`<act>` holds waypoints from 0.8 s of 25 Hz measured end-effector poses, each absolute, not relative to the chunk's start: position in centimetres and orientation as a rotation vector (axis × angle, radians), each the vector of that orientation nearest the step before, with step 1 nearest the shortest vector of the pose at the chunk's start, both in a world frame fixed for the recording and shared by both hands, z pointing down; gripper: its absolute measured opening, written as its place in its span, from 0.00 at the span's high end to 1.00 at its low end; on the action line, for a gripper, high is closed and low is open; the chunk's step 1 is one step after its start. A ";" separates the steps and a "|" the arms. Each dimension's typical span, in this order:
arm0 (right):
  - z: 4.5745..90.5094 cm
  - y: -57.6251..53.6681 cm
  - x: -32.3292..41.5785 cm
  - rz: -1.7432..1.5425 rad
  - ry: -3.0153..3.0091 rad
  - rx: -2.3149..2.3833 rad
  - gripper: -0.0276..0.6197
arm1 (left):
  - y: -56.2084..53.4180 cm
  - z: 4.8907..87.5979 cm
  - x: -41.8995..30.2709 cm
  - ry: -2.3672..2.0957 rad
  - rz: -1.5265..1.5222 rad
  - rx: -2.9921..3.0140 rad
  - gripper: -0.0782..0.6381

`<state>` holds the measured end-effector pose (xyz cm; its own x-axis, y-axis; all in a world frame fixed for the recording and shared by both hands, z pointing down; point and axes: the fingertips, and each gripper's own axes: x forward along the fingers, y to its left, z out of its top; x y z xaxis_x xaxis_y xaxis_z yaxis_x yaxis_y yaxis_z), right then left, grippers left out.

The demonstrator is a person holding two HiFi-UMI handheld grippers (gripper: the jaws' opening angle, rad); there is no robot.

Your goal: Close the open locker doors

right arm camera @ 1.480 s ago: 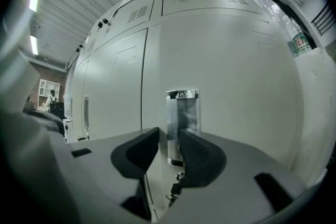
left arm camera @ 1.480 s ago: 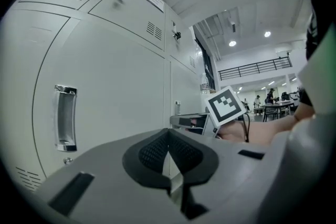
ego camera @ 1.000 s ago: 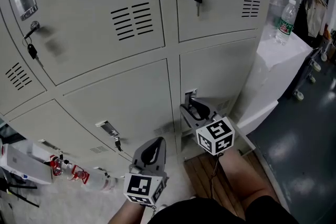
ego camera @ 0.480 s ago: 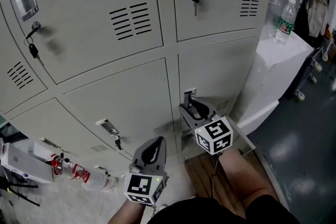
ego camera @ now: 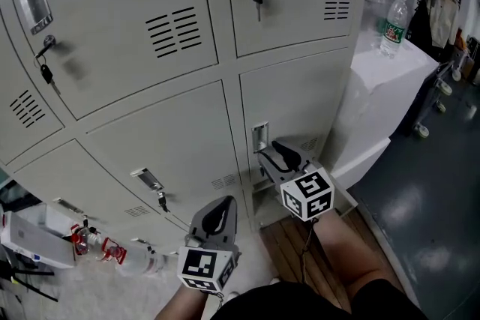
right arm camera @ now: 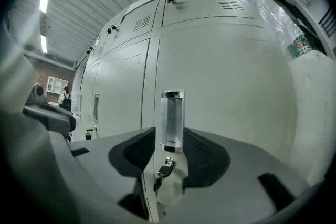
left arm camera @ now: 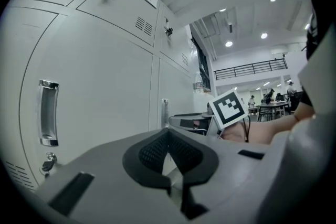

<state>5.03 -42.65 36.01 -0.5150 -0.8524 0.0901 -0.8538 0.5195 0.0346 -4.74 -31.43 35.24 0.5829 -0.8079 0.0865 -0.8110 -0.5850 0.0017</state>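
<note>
Head view takes in the whole bank of grey lockers: vent slots, keys hanging in locks, every door in sight lying flush w/ its frame. It alone shows a water bottle standing on a white block to the right of the lockers. It also shows plastic bottles w/ red labels on the floor at lower left and a slatted wooden board under the person's forearm.

Right gripper view gives the close detail: a chrome recessed handle on the lower-right locker door, w/ a key dangling just below it. Left gripper view looks along the locker fronts instead, w/ another chrome handle at left. Beyond it is the right gripper's marker cube, then a hall w/ ceiling lights, a railing and people at tables far off.

Writing: bottle label is green and white, print too small to read. The strip label on an upper door in the left gripper view is illegible too.

Right gripper is up at that lower-right door, jaws apart and opening. The handle stands between the pads, which don't press on it. Left gripper hangs lower, well off the doors, jaws fully closed on nothing.
</note>
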 end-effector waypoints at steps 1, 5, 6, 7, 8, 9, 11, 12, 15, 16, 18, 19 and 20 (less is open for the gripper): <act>36.0 -42.3 5.4 0.022 -2.648 1.506 0.70 | -31.2 35.3 -4.5 -1.399 0.118 2.764 0.88; 36.3 -40.9 7.0 0.031 -2.616 1.554 0.71 | -30.4 35.5 -3.2 -1.342 0.118 2.783 0.88; 36.4 -40.5 7.5 0.033 -2.606 1.567 0.71 | -30.1 35.6 -2.9 -1.326 0.117 2.785 0.88; 36.5 -40.2 8.0 0.036 -2.596 1.581 0.71 | -29.9 35.6 -2.6 -1.309 0.116 2.788 0.89; 36.5 -39.8 8.5 0.039 -2.586 1.595 0.71 | -29.7 35.7 -2.3 -1.293 0.116 2.791 0.88; 36.6 -39.4 9.0 0.042 -2.575 1.610 0.71 | -29.5 35.8 -1.9 -1.275 0.116 2.796 0.89; 36.8 -38.5 10.0 0.049 -2.550 1.645 0.71 | -29.0 36.0 -1.2 -1.237 0.117 2.811 0.88; 37.0 -38.0 10.6 0.054 -2.536 1.662 0.71 | -28.7 36.1 -0.8 -1.217 0.118 2.818 0.89; 37.4 -36.5 12.0 0.067 -2.500 1.710 0.72 | -27.7 36.5 0.2 -1.162 0.125 2.837 0.88; 37.6 -36.1 12.5 0.071 -2.488 1.725 0.72 | -27.4 36.6 0.5 -1.145 0.128 2.841 0.88; 37.9 -35.1 13.4 0.081 -2.465 1.755 0.73 | -26.8 36.9 1.1 -1.111 0.132 2.848 0.88; 38.1 -34.6 13.8 0.087 -2.452 1.771 0.74 | -26.6 37.0 1.4 -1.093 0.135 2.852 0.88; 38.3 -34.1 14.3 0.093 -2.438 1.789 0.74 | -26.3 37.1 1.7 -1.073 0.138 2.855 0.88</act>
<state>14.34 -34.08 38.26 -0.2964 -0.9462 0.1299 -0.9533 0.3013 0.0190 1.74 -26.34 37.14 0.7493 -0.6522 0.1152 -0.6601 -0.7494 0.0507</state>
